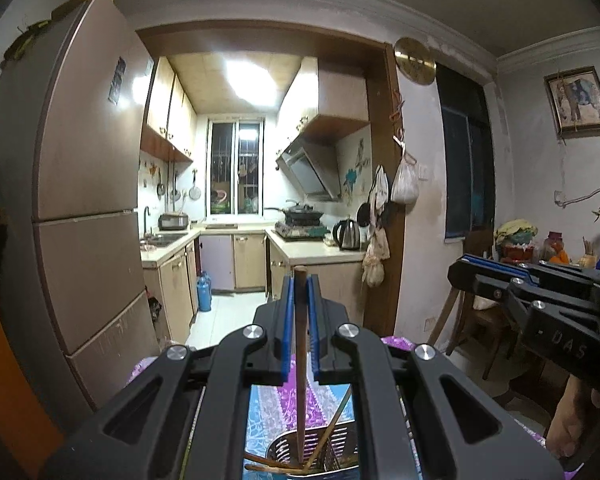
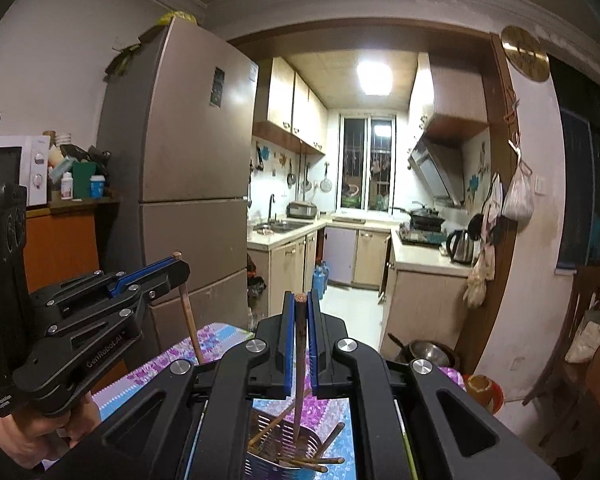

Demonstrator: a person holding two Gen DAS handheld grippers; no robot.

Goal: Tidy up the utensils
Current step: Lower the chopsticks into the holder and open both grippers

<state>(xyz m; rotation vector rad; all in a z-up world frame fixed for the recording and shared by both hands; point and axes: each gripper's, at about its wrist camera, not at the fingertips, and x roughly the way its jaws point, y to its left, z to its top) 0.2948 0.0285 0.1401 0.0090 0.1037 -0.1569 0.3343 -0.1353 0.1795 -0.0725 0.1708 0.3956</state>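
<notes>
My left gripper (image 1: pixel 300 280) is shut on a light brown wooden chopstick (image 1: pixel 300 328) that stands upright. Its lower end reaches down into a slotted metal utensil holder (image 1: pixel 328 450), where several other chopsticks lean. My right gripper (image 2: pixel 300 300) is shut on a darker chopstick (image 2: pixel 300 344), also upright, with its tip down in the same holder (image 2: pixel 260 432). In the right wrist view the left gripper (image 2: pixel 176 266) shows at the left with its chopstick (image 2: pixel 188 312) hanging below its fingers. The right gripper (image 1: pixel 466 266) shows at the right edge of the left wrist view.
The holder stands on a table with a purple and blue floral cloth (image 2: pixel 216 340). A tall fridge (image 2: pixel 180 168) and a microwave (image 2: pixel 16 168) are to the left, and a kitchen doorway is ahead. A wooden chair (image 1: pixel 472 320) and a metal bowl (image 2: pixel 428 350) are to the right.
</notes>
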